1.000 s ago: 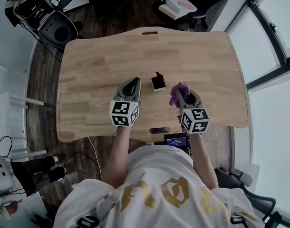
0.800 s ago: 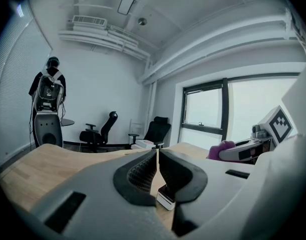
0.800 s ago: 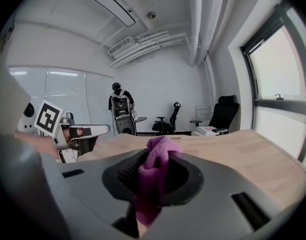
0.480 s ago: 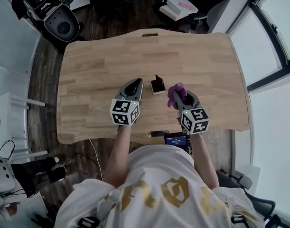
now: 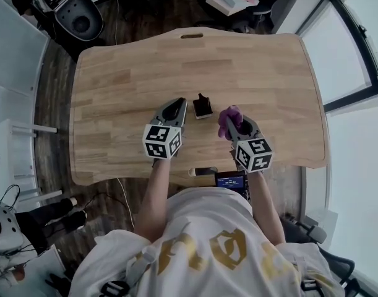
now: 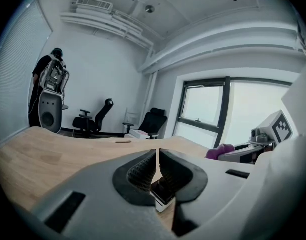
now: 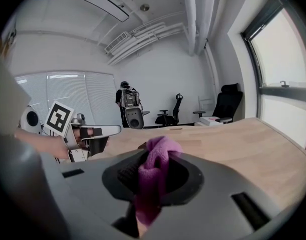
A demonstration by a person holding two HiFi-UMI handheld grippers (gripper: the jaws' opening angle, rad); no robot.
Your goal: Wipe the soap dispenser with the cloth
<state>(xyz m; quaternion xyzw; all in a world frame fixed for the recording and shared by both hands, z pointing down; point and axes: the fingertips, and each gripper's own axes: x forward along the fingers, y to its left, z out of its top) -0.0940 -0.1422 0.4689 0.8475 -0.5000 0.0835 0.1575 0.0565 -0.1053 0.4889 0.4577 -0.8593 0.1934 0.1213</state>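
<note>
Two grippers over a wooden table (image 5: 114, 85), with one small dispenser between them.

Far left, in the left gripper view, a person (image 6: 46, 74) stands by the wall past the table's far end, with office chairs (image 6: 95, 120) nearby.

The left gripper (image 5: 175, 109) is low over the table's middle, its marker cube (image 5: 162, 141) toward the person holding it. Its jaws are closed to a thin slit with nothing pinched in them.

The soap dispenser (image 5: 203, 107) is just right of that gripper's tips. It has a white body and a black pump top and stands upright on the bare wood. In the left gripper view it shows right behind the closed jaws. It is close, but I cannot tell whether they touch.

Right of the dispenser is the purple cloth (image 5: 228, 115), bunched up and sticking out past the tips of the right gripper (image 5: 234, 122). That gripper's jaws are clamped on the cloth, a fold rising above the pads and the rest hanging down between them. The cloth is near the dispenser but apart from it. The second marker cube (image 5: 253, 154) sits at the near end.

A small lit screen (image 5: 230, 180) is at the table's near edge, under the right arm. Large windows (image 5: 362, 60) are on the far right.
</note>
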